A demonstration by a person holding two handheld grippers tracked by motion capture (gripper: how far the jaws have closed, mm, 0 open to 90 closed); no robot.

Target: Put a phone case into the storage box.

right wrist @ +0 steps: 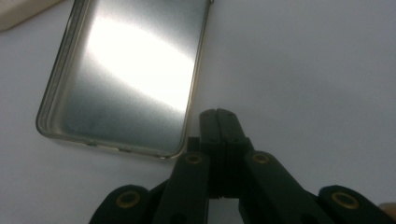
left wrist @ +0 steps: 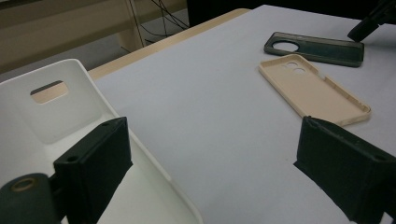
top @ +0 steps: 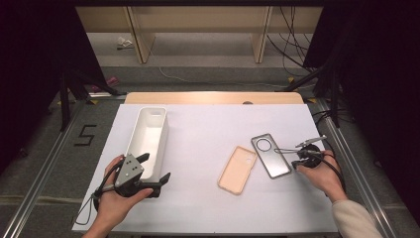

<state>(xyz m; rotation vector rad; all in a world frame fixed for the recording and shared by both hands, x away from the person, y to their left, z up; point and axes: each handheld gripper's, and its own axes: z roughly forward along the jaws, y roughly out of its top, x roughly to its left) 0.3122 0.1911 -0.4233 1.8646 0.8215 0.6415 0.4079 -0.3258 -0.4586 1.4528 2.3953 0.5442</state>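
Note:
A dark see-through phone case (top: pixel 270 155) (left wrist: pixel 314 48) (right wrist: pixel 126 70) lies open side up on the white table, right of centre. A beige phone case (top: pixel 237 169) (left wrist: pixel 313 88) lies just left of it, also open side up. My right gripper (top: pixel 296 163) (right wrist: pixel 218 116) is shut with nothing in it, its tips low over the table beside the dark case's near right corner. My left gripper (top: pixel 154 167) (left wrist: pixel 215 140) stands open at the near end of the white bin (top: pixel 159 144) (left wrist: pixel 154 163). One jaw is over the bin's inside and the other over the table, with the bin's wall between them untouched.
The long white bin is empty and has a handle slot (left wrist: pixel 49 91) in its far end. A wooden edge (top: pixel 213 97) runs along the back of the table. Cables and black stands sit on the floor beyond it.

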